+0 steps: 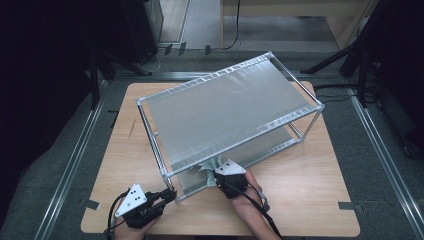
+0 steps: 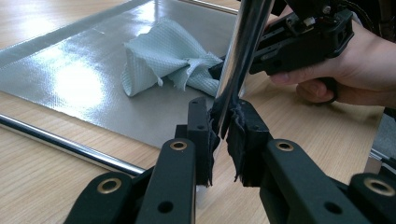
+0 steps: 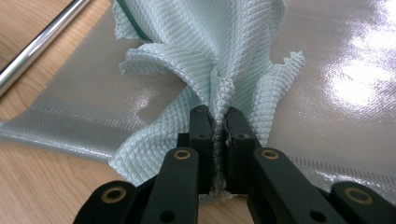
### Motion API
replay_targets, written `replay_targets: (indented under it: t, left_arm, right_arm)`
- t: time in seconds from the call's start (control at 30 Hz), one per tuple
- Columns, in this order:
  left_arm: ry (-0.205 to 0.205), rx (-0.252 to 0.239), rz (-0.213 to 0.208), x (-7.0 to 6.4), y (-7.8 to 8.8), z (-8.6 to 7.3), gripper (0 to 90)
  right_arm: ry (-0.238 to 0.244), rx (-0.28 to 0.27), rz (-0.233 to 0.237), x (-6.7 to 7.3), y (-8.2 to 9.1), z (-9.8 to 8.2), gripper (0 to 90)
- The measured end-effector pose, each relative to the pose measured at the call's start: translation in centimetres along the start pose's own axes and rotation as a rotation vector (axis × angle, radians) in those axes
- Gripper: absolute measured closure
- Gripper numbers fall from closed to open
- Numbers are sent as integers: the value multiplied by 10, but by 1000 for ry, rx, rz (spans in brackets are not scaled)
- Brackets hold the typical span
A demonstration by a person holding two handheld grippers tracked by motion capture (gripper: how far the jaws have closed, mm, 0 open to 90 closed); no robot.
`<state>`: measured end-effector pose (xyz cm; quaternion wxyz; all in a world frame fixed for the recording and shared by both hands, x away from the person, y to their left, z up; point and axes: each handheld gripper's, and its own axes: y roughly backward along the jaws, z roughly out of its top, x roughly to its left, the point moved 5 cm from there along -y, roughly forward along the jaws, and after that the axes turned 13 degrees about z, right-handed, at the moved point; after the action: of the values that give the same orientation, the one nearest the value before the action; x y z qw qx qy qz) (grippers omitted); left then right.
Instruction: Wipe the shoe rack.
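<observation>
A chrome-framed rack (image 1: pixel 300 89) with two silvery shelves stands askew on the wooden table. My left gripper (image 1: pixel 171 194) is at the rack's near corner. In the left gripper view it (image 2: pixel 223 135) is shut on the upright corner post (image 2: pixel 243 51). A pale green waffle cloth (image 3: pixel 210 46) lies bunched on the lower shelf (image 3: pixel 336 56) near its front edge. My right gripper (image 3: pixel 219 126) is shut on a fold of that cloth. From above, the right gripper (image 1: pixel 216 173) reaches under the top shelf, with the cloth (image 1: pixel 205 171) at its tips.
The rack's top shelf (image 1: pixel 230 107) hangs over most of the lower one. A chrome bottom rail (image 2: pixel 70 147) runs along the lower shelf's edge. Bare table (image 1: pixel 310 200) lies right of my right hand. Dark floor and stands surround the table.
</observation>
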<state>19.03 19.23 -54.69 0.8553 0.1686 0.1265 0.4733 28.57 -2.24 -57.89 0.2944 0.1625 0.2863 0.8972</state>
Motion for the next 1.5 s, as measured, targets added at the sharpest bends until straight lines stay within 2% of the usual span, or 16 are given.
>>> replay_targets:
  t: [0.1, 0.2, 0.4, 0.53, 0.63, 0.73, 0.8, 0.9, 1.0, 1.13, 1.23, 1.27, 1.33, 1.37, 1.43, 1.5]
  left_arm:
    - [-4, -1, 1, 0, 0, 0, 794]
    - [-6, 0, -2, 1, 1, -1, 794]
    - [-13, 1, -9, 0, 3, -2, 795]
    - [-8, -2, -9, 0, 4, -3, 795]
    - [-5, -6, -10, -1, 5, -4, 794]
    - [-4, -6, -7, -1, 6, -4, 794]
    - [-4, -6, -5, 0, 6, -4, 794]
    - [-7, -3, -5, 1, 8, -5, 795]
    - [-9, -2, -3, 2, 9, -5, 795]
    - [-10, 2, 0, 4, 11, -6, 795]
    - [-9, 5, 6, 4, 12, -6, 794]
    - [-5, 5, 9, 3, 12, -6, 791]
    - [14, 0, 4, 4, 13, -5, 766]
    - [30, -5, 0, 6, 13, -4, 716]
    - [42, -13, -1, 7, 15, -3, 694]
    - [25, -9, 3, 7, 14, -3, 712]
  right_arm:
    - [-17, -8, -9, -10, 4, -1, 849]
    - [-32, -6, -44, -29, 13, -5, 850]
    - [-57, -2, -118, -71, 42, -17, 852]
    - [-82, 2, -163, -92, 60, -26, 852]
    - [-113, -20, -198, -107, 75, -35, 849]
    - [-143, -36, -271, -129, 92, -43, 849]
    - [-128, -30, -364, -145, 106, -49, 849]
    - [-187, -52, -391, -162, 127, -57, 850]
    - [-198, -52, -440, -175, 153, -65, 848]
    - [-266, -41, -404, -185, 171, -81, 799]
    - [-299, -44, -364, -190, 182, -88, 628]
    - [-298, -56, -352, -189, 185, -87, 566]
    - [-260, -119, -303, -184, 193, -81, 470]
    - [-241, -155, -272, -181, 197, -76, 430]
    - [-222, -182, -269, -178, 199, -70, 389]
    - [-216, -168, -275, -180, 192, -67, 364]
